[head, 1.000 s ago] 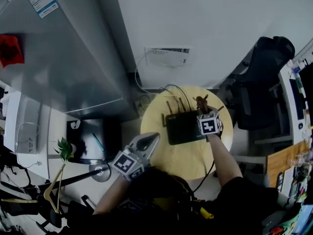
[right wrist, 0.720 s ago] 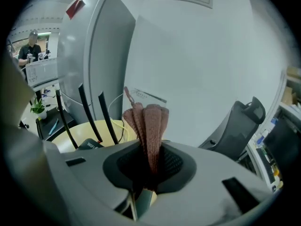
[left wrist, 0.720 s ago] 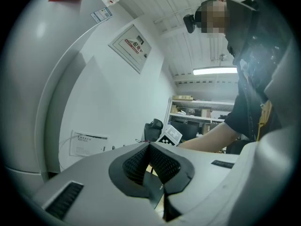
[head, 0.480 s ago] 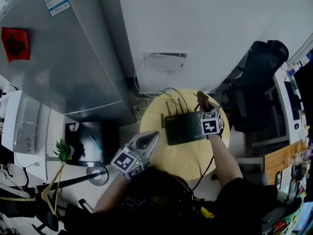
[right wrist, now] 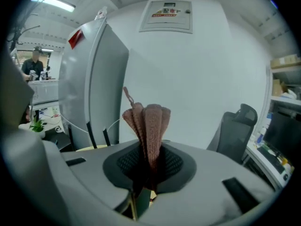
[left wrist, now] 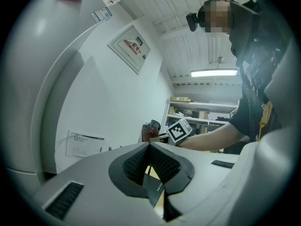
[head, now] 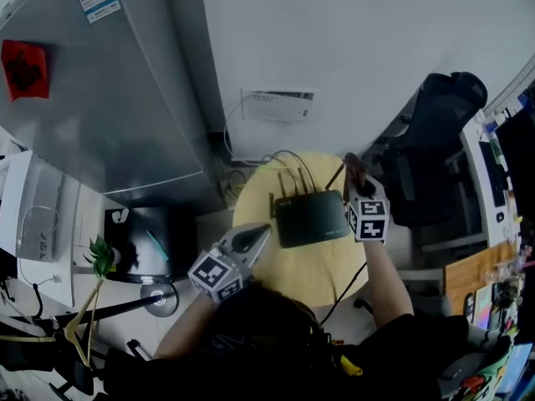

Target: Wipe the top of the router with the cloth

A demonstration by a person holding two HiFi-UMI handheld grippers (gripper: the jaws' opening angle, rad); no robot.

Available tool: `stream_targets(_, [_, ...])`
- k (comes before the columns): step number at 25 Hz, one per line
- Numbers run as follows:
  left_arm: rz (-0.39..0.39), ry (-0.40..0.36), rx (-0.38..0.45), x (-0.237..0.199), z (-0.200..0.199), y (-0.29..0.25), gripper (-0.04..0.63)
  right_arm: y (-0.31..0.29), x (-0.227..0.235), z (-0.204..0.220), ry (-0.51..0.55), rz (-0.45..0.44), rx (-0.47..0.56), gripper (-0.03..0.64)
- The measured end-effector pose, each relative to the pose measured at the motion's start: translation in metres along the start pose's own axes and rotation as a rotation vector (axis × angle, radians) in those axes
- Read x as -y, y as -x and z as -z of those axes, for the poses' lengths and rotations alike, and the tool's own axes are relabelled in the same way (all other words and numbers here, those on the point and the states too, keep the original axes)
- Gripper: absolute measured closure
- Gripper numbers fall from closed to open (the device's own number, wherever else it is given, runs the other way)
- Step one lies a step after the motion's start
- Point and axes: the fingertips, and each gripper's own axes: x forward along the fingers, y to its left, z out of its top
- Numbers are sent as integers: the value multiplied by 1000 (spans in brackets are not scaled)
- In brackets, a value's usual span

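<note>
A black router (head: 311, 217) with upright antennas (right wrist: 89, 134) lies on a round yellow table (head: 288, 270) in the head view. My right gripper (head: 355, 184) sits at the router's right rear corner, shut on a bunched brown-pink cloth (head: 352, 168). In the right gripper view the cloth (right wrist: 148, 124) stands up from between the jaws of the right gripper (right wrist: 148, 166). My left gripper (head: 259, 234) hovers at the table's front left edge, apart from the router. Its jaws are shut with nothing between them, as the left gripper view also shows for the left gripper (left wrist: 151, 160).
A tall grey fridge (head: 100, 98) stands to the left. A white wall box (head: 278, 105) and cables (head: 251, 161) lie behind the table. There is a black office chair (head: 435, 140) on the right, a small plant (head: 100, 257) on the left, and a cluttered desk (head: 501, 182) at far right.
My right gripper with the cloth has slid right, from over the router's right part to its right rear corner. The left gripper has barely moved.
</note>
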Motion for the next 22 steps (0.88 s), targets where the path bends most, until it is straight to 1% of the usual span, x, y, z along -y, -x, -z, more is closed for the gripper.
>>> stream_targets(2, [0,15,-14,2,1,-1,598,-3,8,21,-89,48,-39,552])
stream_targets(4, [2,13,-24,3,4,0,598,-12,8,53,-184,47,-123,552])
stream_targets(7, [-4,7,-35,1,8,2,598,-29,-3,97,-267,-18,-249,552])
stream_targets(10, [-26,13,-45,-4,11,7,598,-44,-9,123,-372,-68,-343,552])
stream_targets(12, [-44,30,-52,-6,12,9,598,-55,-8,134,-387,-73,-396,552])
stream_targets(15, [-68,22,-64,-14,18,14,598,-71,-11,148,-380,-78,-462,552])
stream_targets(19, [-112,25,-79,-26,22,23,598,-90,-17,161,-461,-85,-500,552])
stream_targets(22, [-151,33,-66,-33,19,27,598,-100,-24,167,-504,-105,-509,552])
